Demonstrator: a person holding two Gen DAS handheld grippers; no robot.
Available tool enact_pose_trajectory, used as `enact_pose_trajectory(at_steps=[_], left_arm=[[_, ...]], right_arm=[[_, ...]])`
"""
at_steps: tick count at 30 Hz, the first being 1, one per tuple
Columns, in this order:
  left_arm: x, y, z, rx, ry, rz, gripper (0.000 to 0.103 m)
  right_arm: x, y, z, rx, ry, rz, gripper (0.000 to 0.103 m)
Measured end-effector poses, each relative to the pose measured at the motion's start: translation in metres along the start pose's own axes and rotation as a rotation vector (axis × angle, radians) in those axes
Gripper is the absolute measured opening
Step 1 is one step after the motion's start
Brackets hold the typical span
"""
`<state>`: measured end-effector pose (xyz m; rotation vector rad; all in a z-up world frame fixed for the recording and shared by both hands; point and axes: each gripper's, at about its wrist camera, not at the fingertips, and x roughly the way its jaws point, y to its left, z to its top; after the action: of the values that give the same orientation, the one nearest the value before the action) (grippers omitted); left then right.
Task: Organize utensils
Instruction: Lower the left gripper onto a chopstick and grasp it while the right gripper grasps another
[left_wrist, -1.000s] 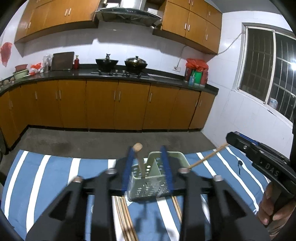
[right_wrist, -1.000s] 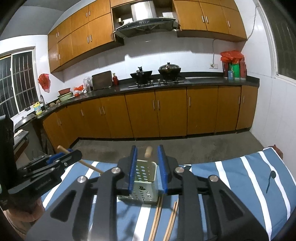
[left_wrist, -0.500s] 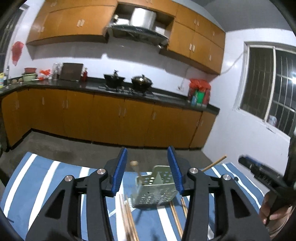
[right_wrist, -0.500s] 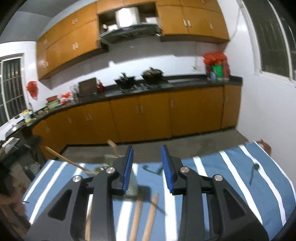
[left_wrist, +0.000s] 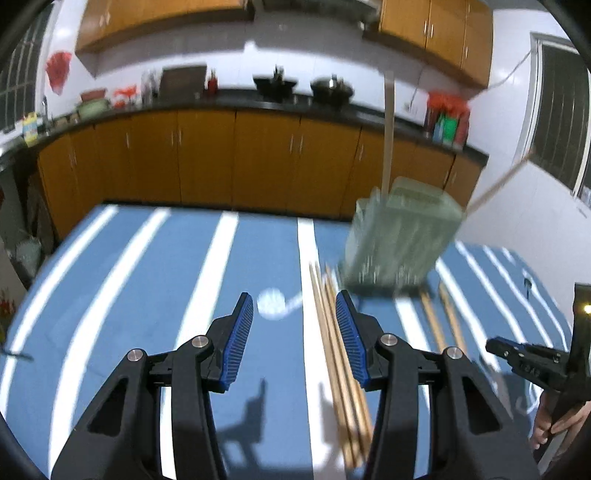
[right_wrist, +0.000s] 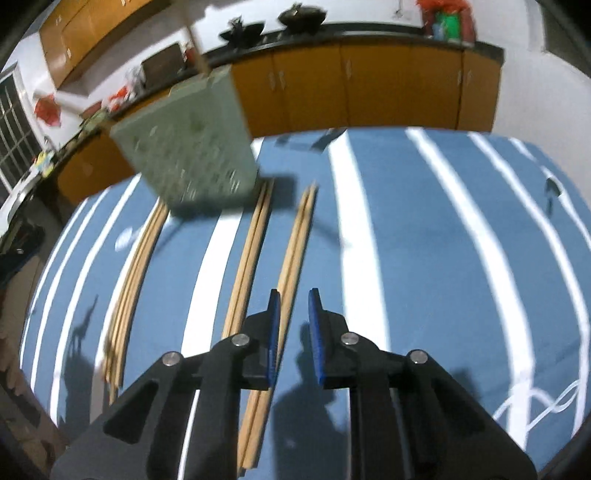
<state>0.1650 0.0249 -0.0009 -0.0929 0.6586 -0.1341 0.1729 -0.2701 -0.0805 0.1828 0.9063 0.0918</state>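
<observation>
A pale green perforated utensil basket (left_wrist: 400, 236) stands on the blue striped cloth (left_wrist: 129, 280) with wooden sticks standing in it; it also shows in the right wrist view (right_wrist: 192, 147). Wooden chopsticks lie flat in bundles: one bundle (left_wrist: 340, 365) runs under my left gripper's right finger, two more pairs (left_wrist: 441, 325) lie further right. In the right wrist view three bundles (right_wrist: 129, 288) (right_wrist: 247, 258) (right_wrist: 295, 243) lie side by side. My left gripper (left_wrist: 294, 317) is open and empty above the cloth. My right gripper (right_wrist: 293, 306) is open and empty, just right of the rightmost pair.
The cloth-covered table ends at a far edge (left_wrist: 221, 210), with a kitchen floor and orange cabinets (left_wrist: 207, 158) beyond. A white round print (left_wrist: 273, 302) marks the cloth. The right gripper's body (left_wrist: 532, 365) and the hand holding it sit at the right edge of the left view.
Both grippers have tilted down toward the cloth and pulled back from the basket. The left gripper opened wide. The right gripper now points at the flat chopsticks.
</observation>
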Motion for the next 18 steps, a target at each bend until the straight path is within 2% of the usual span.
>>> enact_pose_trajectory(at_steps=[6, 12, 18], left_arm=[[0.018, -0.010, -0.031, 0.031, 0.102, -0.012, 0.046], [0.032, -0.014, -0.046, 0.043, 0.169, -0.039, 0.042], [0.038, -0.016, -0.058, 0.035, 0.216, -0.071, 0.034]], right_arm=[[0.018, 0.002, -0.015, -0.021, 0.061, -0.007, 0.012], [0.017, 0.000, -0.014, -0.026, 0.059, -0.007, 0.012], [0.022, 0.003, -0.013, -0.059, 0.033, -0.108, 0.008]])
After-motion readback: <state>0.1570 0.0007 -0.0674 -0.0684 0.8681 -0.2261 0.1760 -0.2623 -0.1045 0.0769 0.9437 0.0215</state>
